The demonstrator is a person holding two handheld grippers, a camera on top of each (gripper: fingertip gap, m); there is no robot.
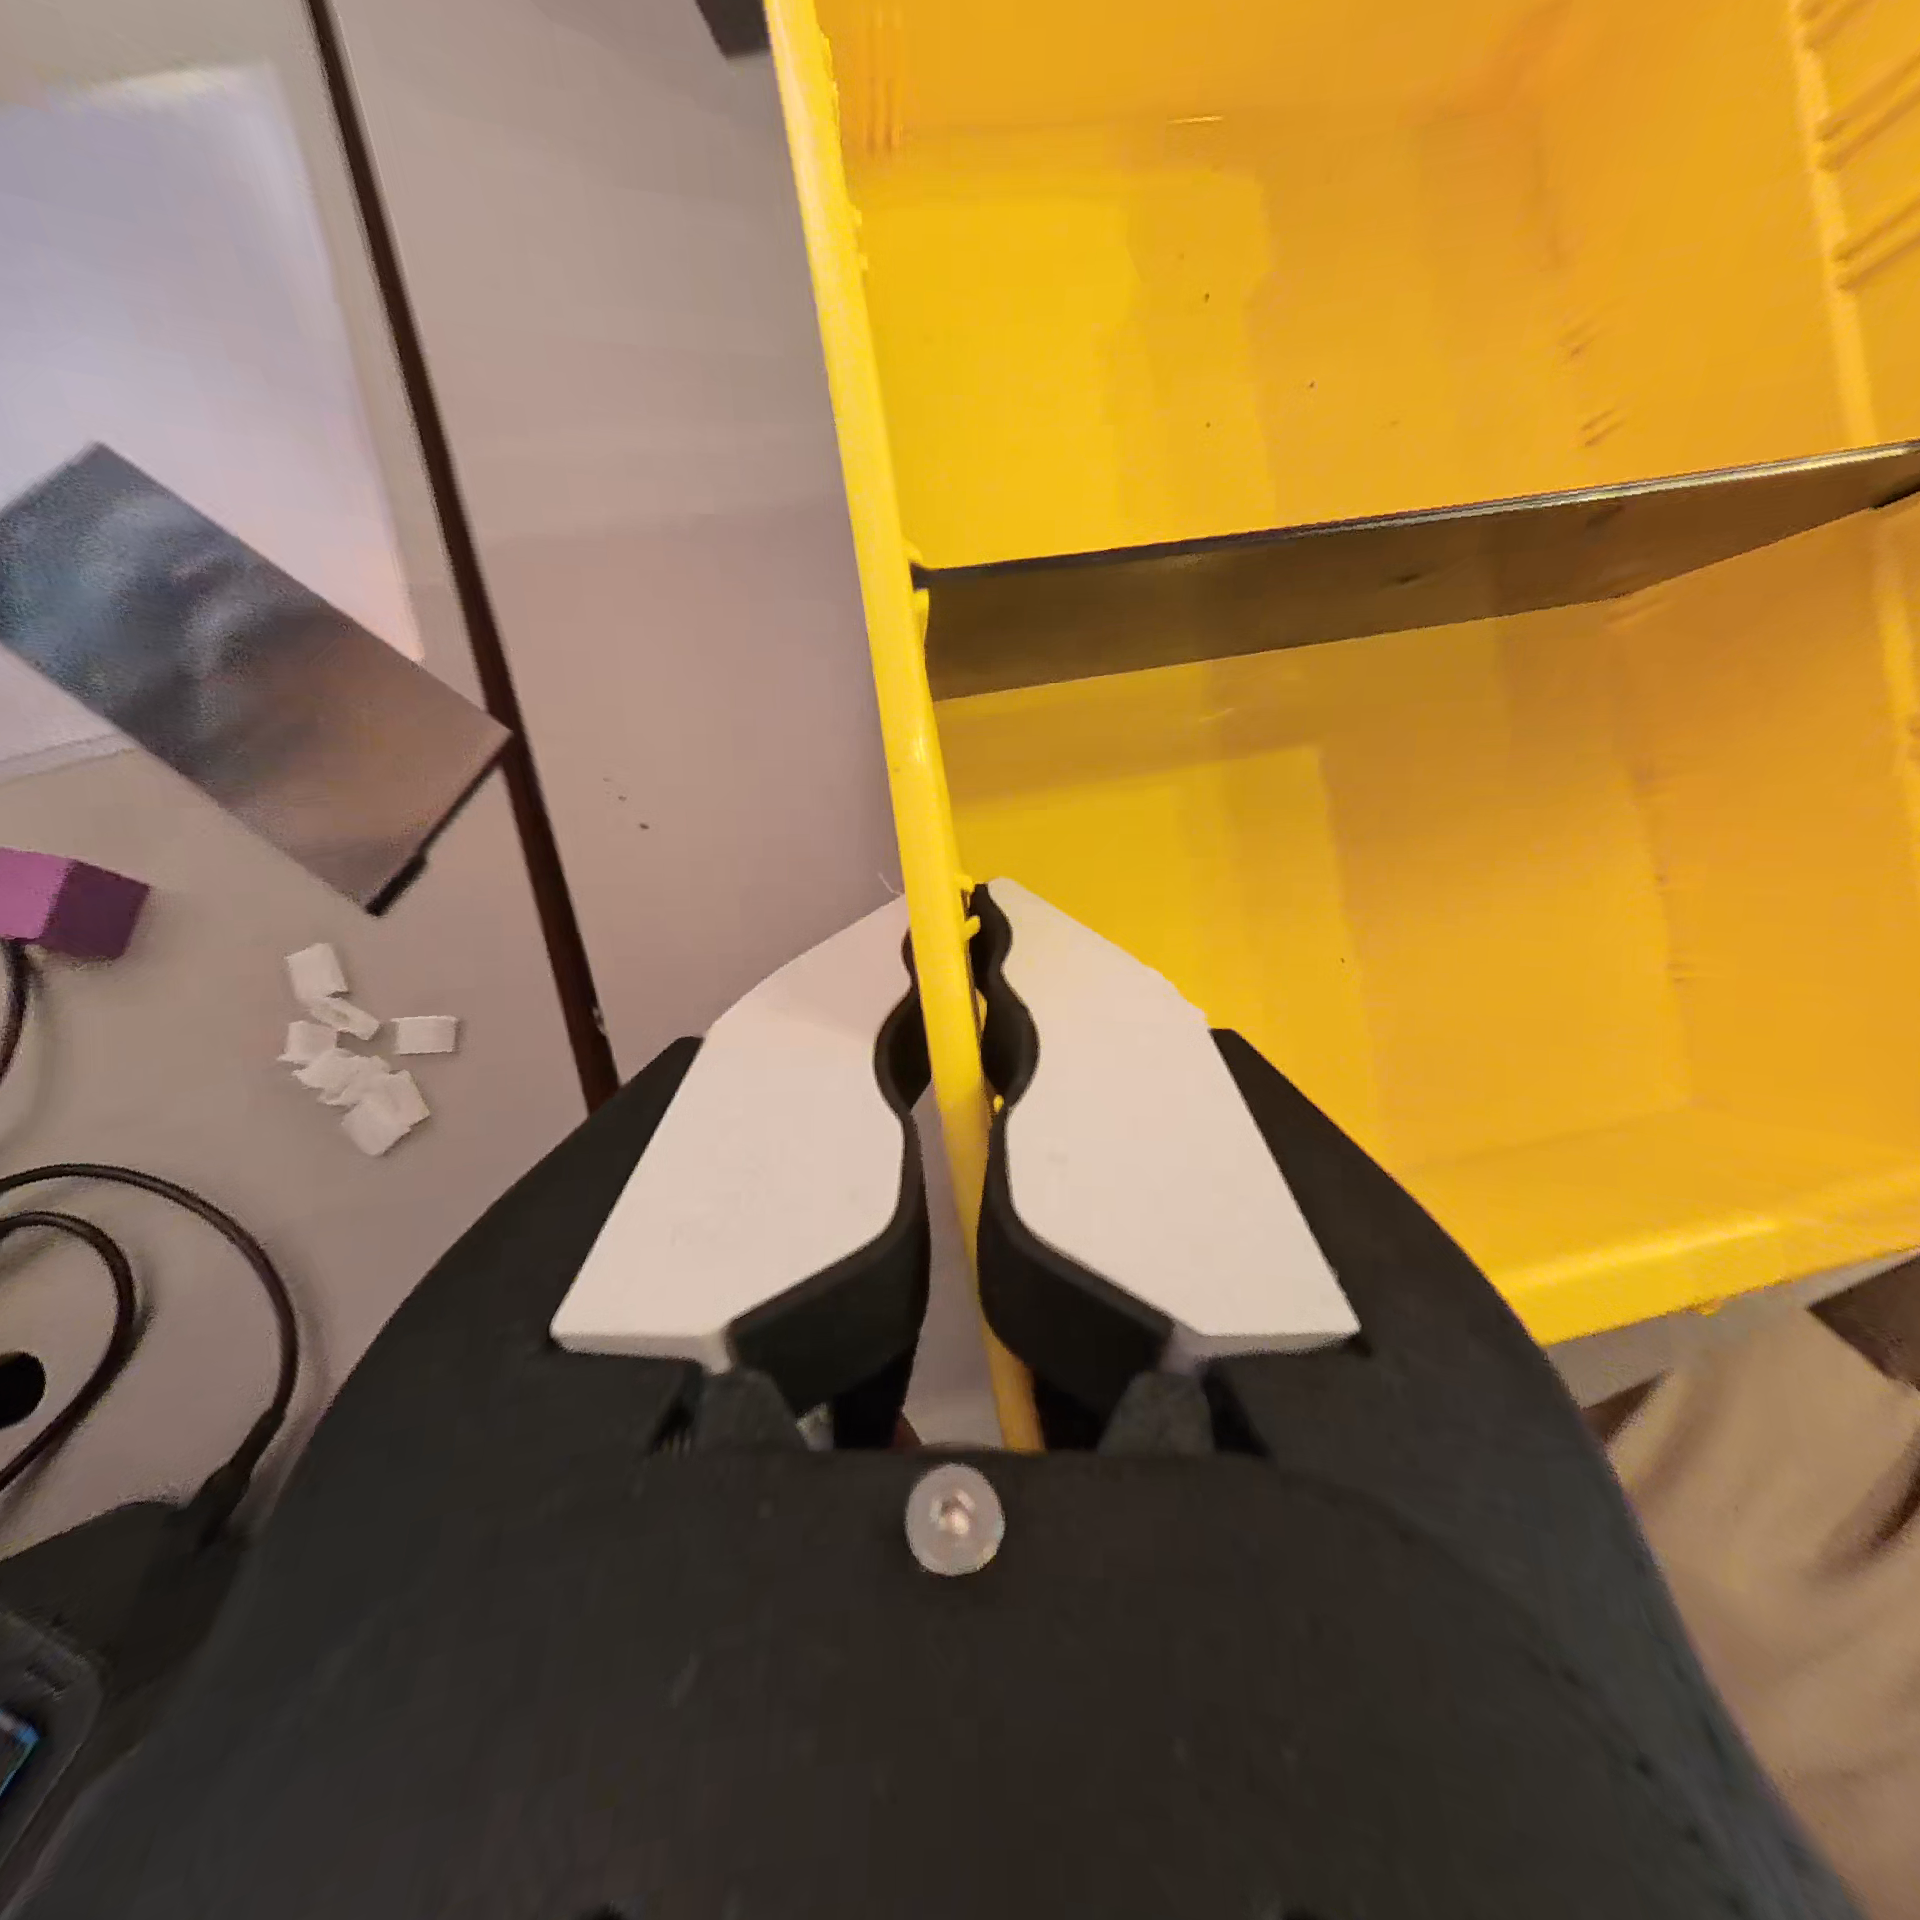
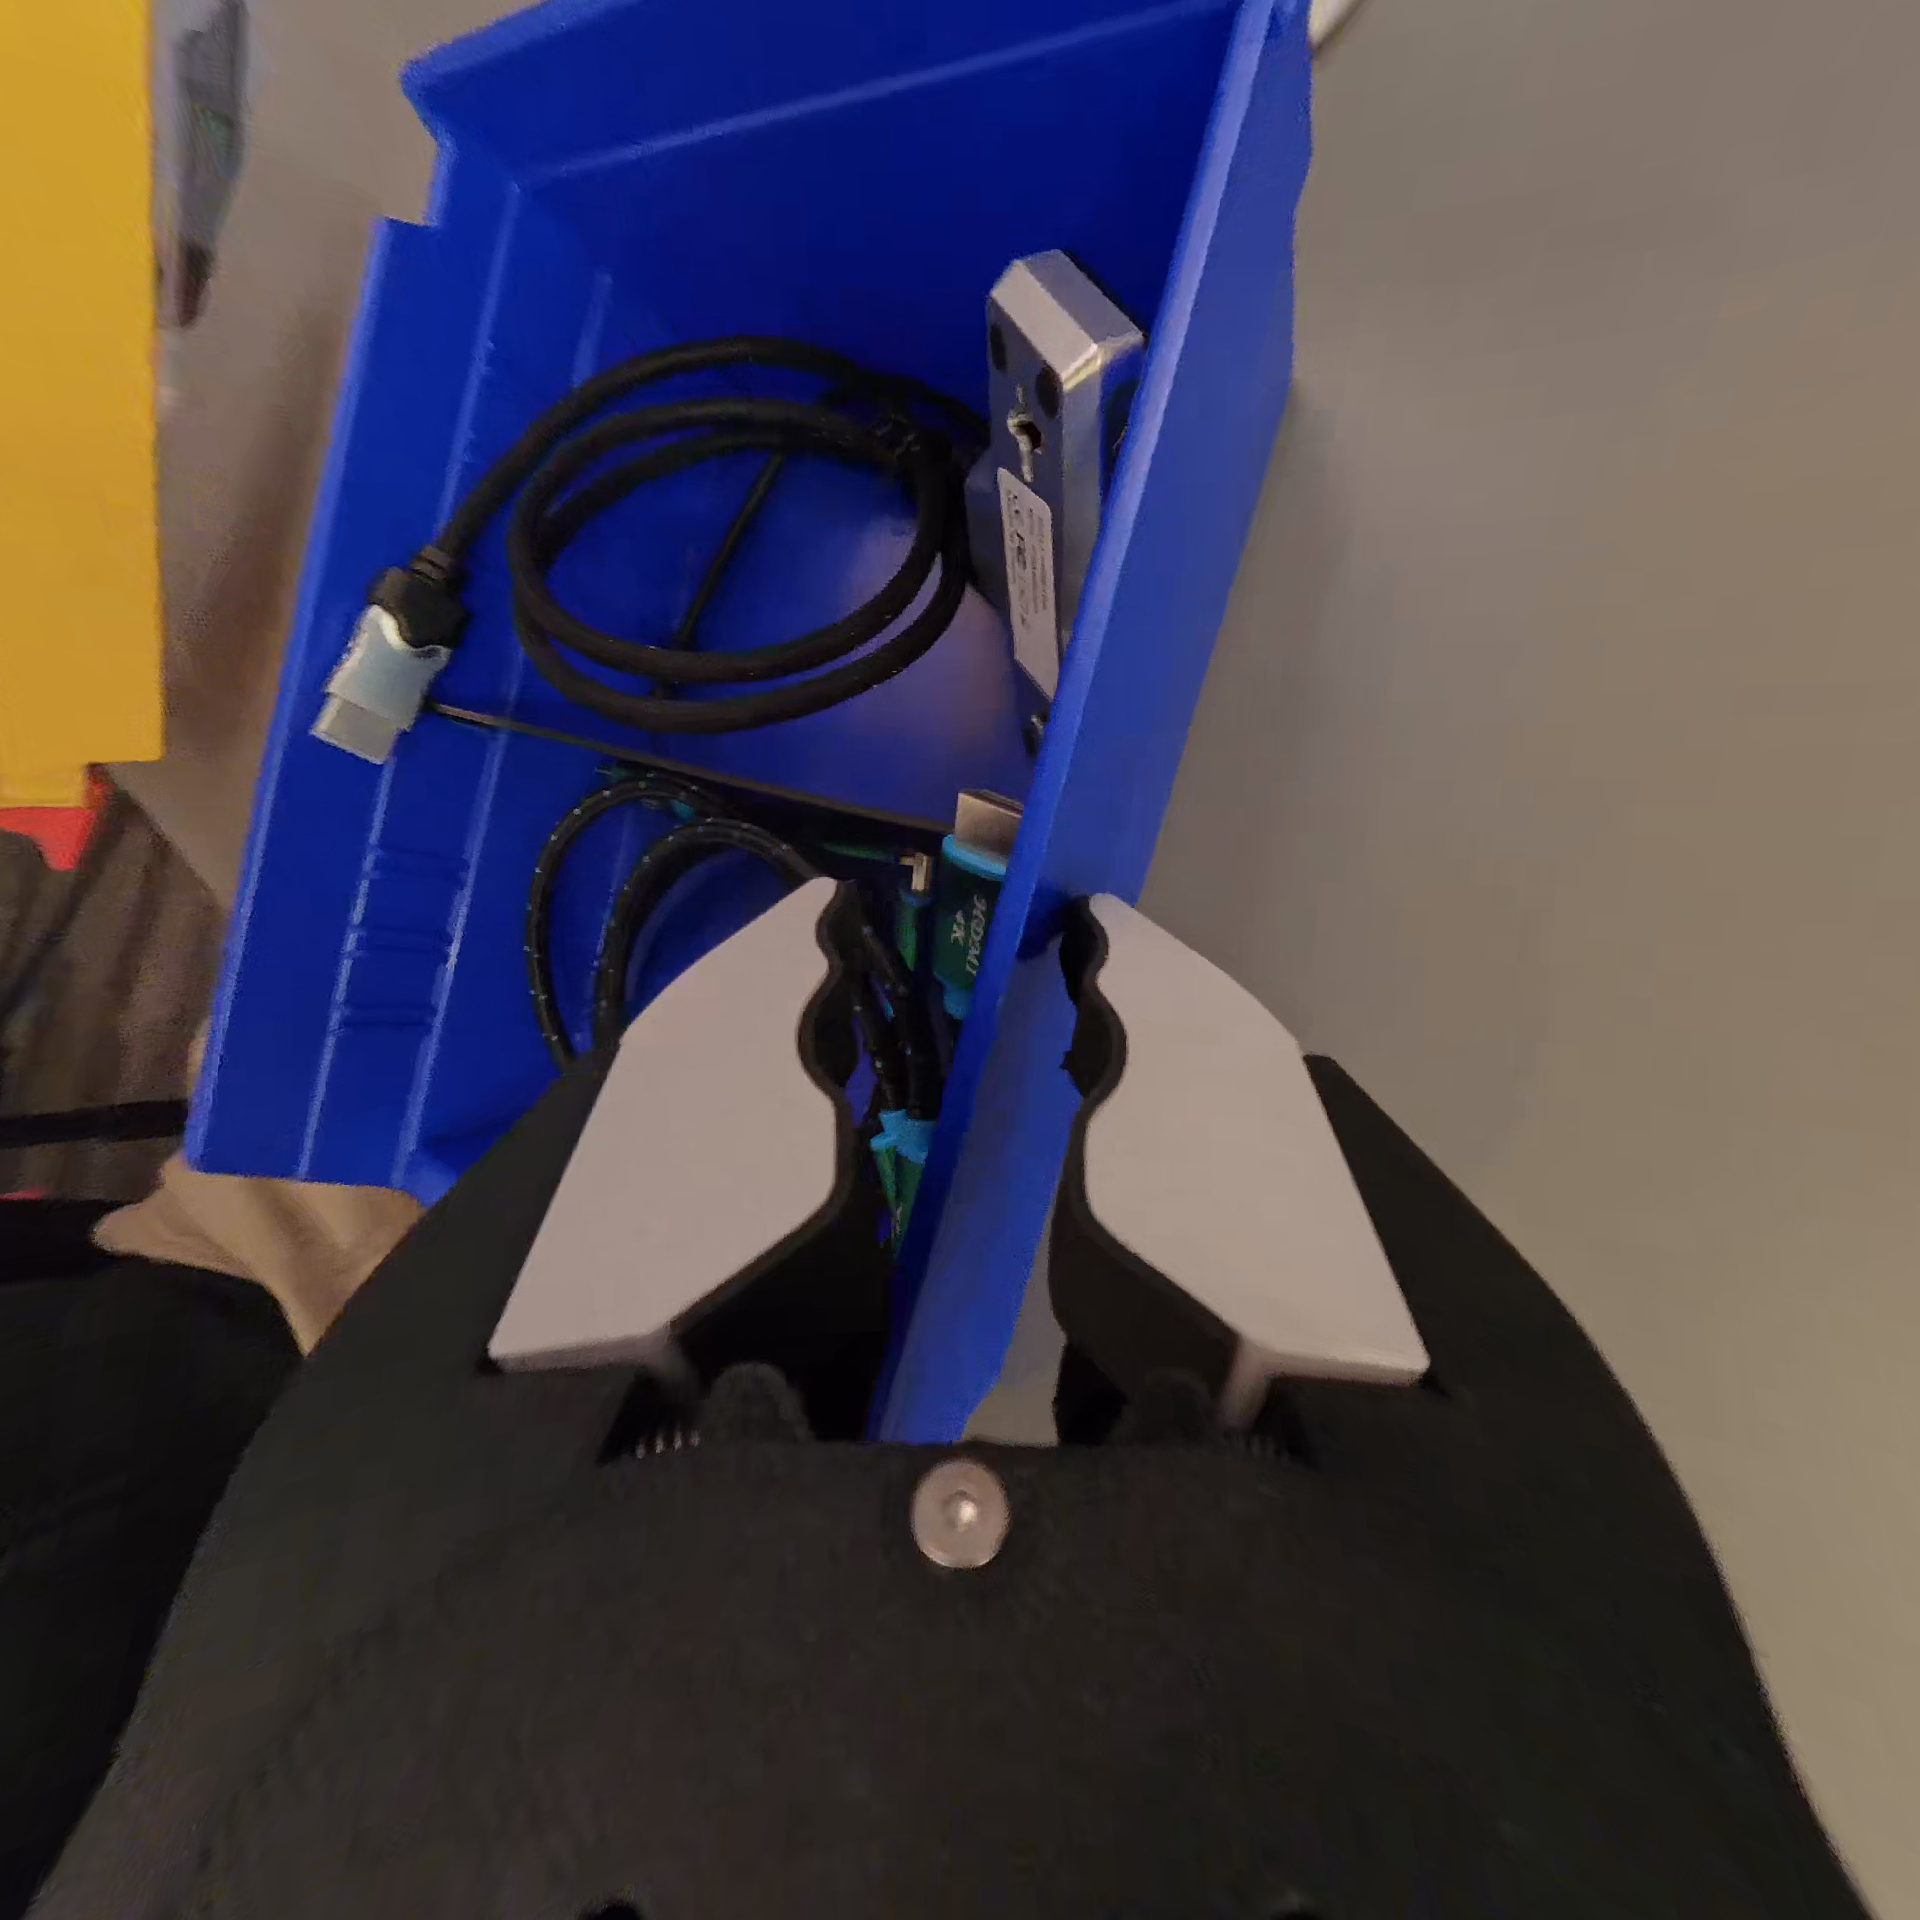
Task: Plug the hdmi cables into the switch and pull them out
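We note a yellow bin (image 1: 1299, 364) with a black divider (image 1: 1351, 582), and a blue bin (image 2: 727, 208). In it: a silver-grey switch (image 2: 1039, 457), a plain black cable (image 2: 727, 520), a black white-flecked cable (image 2: 582, 914) with teal plugs.

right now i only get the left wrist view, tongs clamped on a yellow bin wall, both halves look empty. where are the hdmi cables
Observer: In the blue bin; a black cable lies coiled in its far compartment.
Operator: and the switch
Observer: The grey switch leans against that bin's right wall, same compartment.
Operator: what's the right hand doing
Observer: The right tongs straddle the blue bin's right wall, one finger inside among teal-plugged cables, one outside.
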